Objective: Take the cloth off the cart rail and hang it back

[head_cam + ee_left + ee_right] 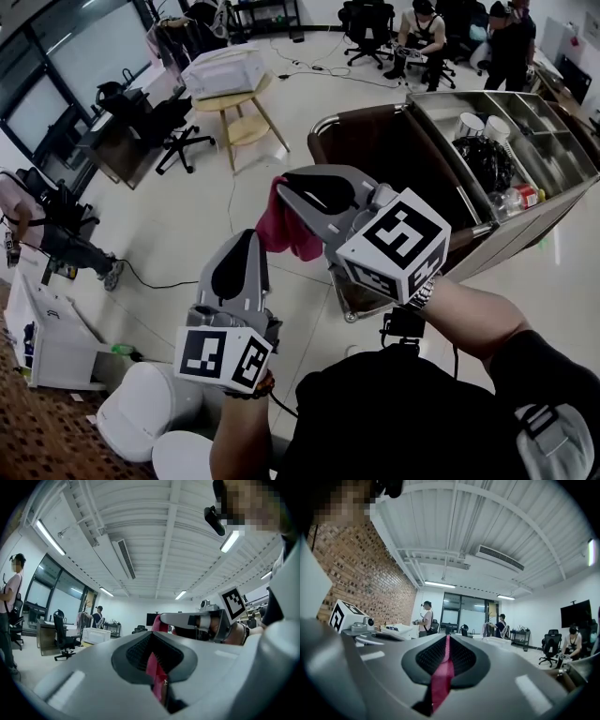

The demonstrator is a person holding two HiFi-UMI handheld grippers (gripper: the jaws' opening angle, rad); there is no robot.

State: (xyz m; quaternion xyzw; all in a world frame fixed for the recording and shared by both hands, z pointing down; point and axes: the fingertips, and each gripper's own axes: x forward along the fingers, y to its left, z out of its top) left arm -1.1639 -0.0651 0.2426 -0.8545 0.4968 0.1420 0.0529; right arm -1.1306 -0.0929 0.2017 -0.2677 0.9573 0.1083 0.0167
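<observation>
A pink cloth (289, 231) hangs in the air between my two raised grippers, to the left of the cart (394, 155). My left gripper (247, 236) is shut on one part of it; in the left gripper view the pink fabric (155, 671) is pinched between the closed jaws. My right gripper (282, 188) is shut on the cloth's upper part, and a pink strip (442, 677) runs down between its jaws. The left gripper view also shows the right gripper (165, 619) with cloth bunched at its tip. The cart's rail (349, 116) is bare.
The cart's top tray (564, 157) holds cups, a dark bundle and a bottle. A wooden stool with a white box (225, 73) stands behind, office chairs (173, 131) at the left. Seated and standing people are at the back. White containers (141, 412) lie on the floor.
</observation>
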